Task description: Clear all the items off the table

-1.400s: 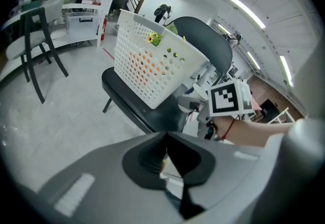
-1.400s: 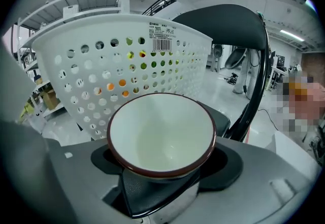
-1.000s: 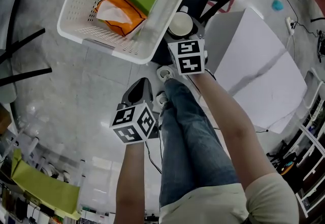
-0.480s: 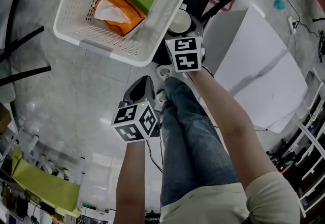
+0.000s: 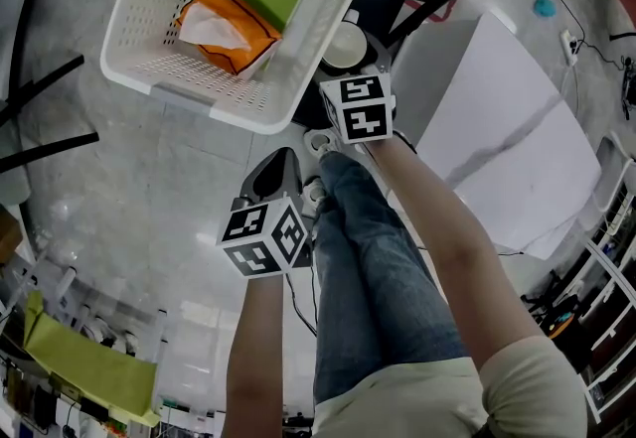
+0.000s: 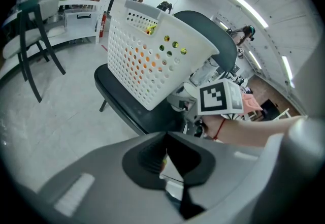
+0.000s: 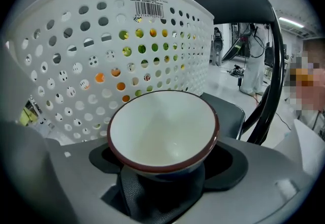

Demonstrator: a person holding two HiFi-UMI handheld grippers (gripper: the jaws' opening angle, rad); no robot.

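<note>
between the right gripper's (image 7: 163, 174) just-widened fingers (image 7: 138, 196), white bowl (image 7: 162, 129) beside basket (image 7: 76, 40)

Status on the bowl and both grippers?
Left gripper shut, empty. Right gripper jaws just opening slightly, white bowl between them, held at its base. Bowl outside white basket, beside its wall; basket on black chair.

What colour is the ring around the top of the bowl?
Dark reddish-brown; the rest of the bowl is white inside. It shows best in the right gripper view.
</note>
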